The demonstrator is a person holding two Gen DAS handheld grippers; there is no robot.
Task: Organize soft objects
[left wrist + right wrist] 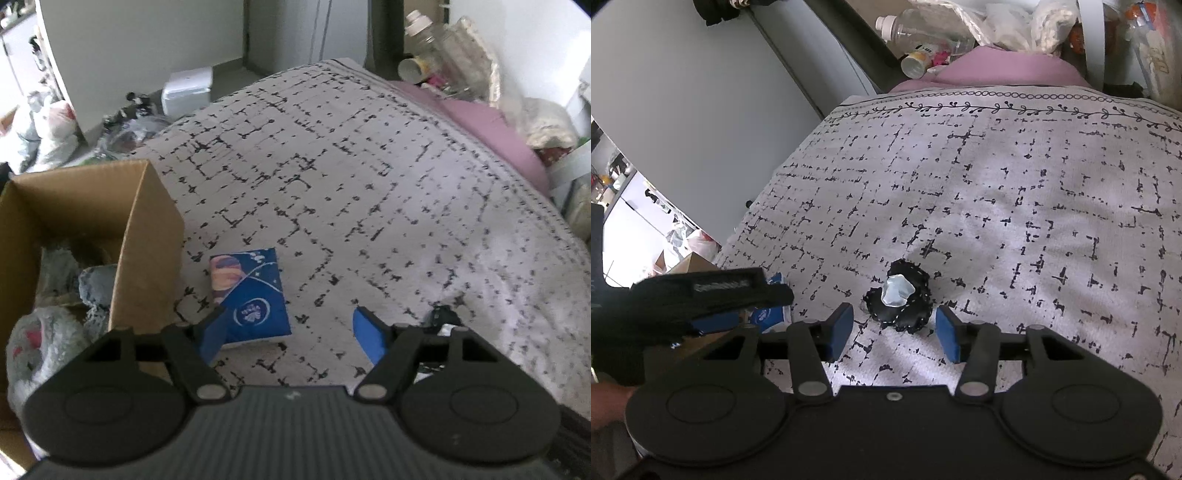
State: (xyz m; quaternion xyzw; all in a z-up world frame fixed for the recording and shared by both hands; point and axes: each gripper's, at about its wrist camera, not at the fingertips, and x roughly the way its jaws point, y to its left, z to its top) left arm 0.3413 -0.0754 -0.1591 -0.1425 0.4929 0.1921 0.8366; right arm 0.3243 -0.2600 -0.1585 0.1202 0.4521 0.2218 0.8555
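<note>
Two soft items lie on the patterned bedspread [369, 166], each framed by spread, empty jaws: the left gripper [291, 328] over the blue tissue pack [251, 295] beside the cardboard box [147, 236], the right gripper [894, 328] around the black scrunchie [901, 299], seemingly readied for grasping.

A pale grey bedspread with broken black grid marks [332, 184] covers the bed, over a mauve sheet [990, 70] exposed at 12 o'clock. Plain white walls [147, 48] stand at 11 o'clock above a grey floor [229, 79]. Soft daylight falls evenly, with faint shadows.
</note>
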